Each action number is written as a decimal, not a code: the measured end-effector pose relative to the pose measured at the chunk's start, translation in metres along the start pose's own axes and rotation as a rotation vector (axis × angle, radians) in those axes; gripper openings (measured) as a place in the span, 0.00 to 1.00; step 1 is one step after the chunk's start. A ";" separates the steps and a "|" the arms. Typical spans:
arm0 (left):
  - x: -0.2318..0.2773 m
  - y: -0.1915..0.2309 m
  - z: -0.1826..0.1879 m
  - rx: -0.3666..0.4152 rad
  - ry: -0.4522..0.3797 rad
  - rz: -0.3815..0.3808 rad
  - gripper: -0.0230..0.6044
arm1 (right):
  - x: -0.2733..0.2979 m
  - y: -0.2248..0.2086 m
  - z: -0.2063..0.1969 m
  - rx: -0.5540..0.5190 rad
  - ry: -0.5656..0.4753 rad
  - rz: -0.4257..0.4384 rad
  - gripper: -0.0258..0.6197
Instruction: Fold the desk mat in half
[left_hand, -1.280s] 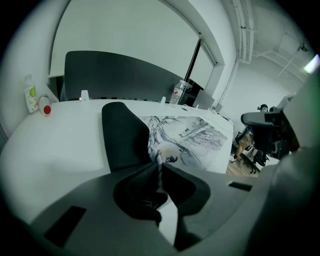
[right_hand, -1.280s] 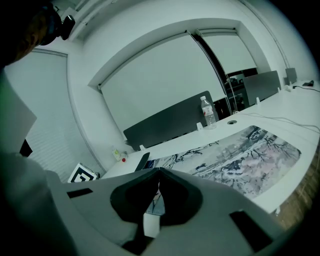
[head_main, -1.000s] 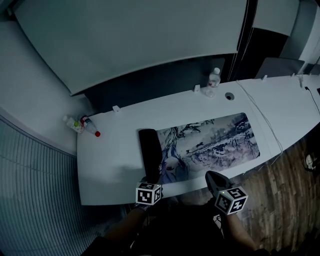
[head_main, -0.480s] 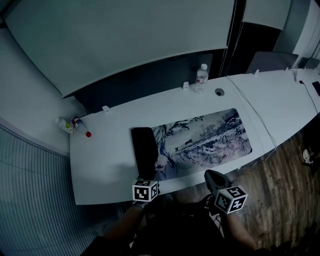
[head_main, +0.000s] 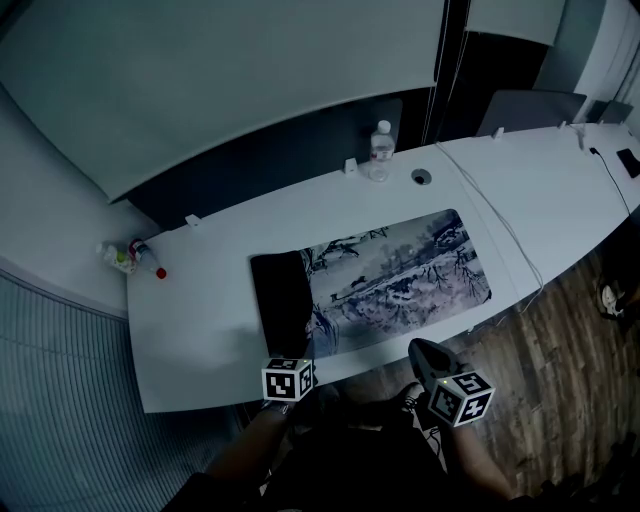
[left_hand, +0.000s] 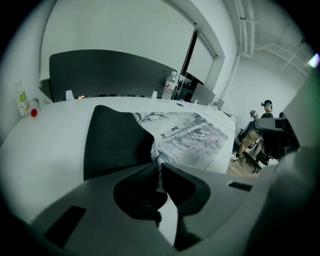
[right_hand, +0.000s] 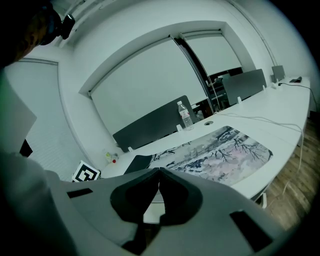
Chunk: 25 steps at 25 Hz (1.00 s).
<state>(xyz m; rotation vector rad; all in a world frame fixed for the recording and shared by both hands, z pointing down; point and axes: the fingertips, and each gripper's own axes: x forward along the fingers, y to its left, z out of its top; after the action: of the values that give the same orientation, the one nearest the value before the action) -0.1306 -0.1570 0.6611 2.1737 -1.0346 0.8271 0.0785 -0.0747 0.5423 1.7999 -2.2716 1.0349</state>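
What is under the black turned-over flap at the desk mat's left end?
The black flap is turned over the desk mat's printed face, its near corner pinched by the left gripper. What lies beneath it is covered; only bare white table shows beside it.

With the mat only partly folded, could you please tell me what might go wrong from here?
The left gripper is shut on just the near edge of the desk mat, so the far side may lag and the fold skew. The right gripper is shut, empty and off the mat, so the mat may slide across the table.
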 end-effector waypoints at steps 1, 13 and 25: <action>0.002 -0.002 0.001 -0.001 -0.001 0.001 0.10 | -0.001 -0.002 0.000 0.006 0.000 0.003 0.08; 0.018 -0.028 0.013 -0.003 -0.007 0.009 0.10 | -0.009 -0.034 0.010 0.003 0.003 0.009 0.08; 0.035 -0.059 0.019 -0.008 0.001 0.021 0.10 | -0.025 -0.060 0.022 0.037 0.004 0.032 0.08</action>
<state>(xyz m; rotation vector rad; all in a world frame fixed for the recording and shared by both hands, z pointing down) -0.0596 -0.1558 0.6606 2.1592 -1.0602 0.8316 0.1473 -0.0704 0.5423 1.7791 -2.3018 1.0909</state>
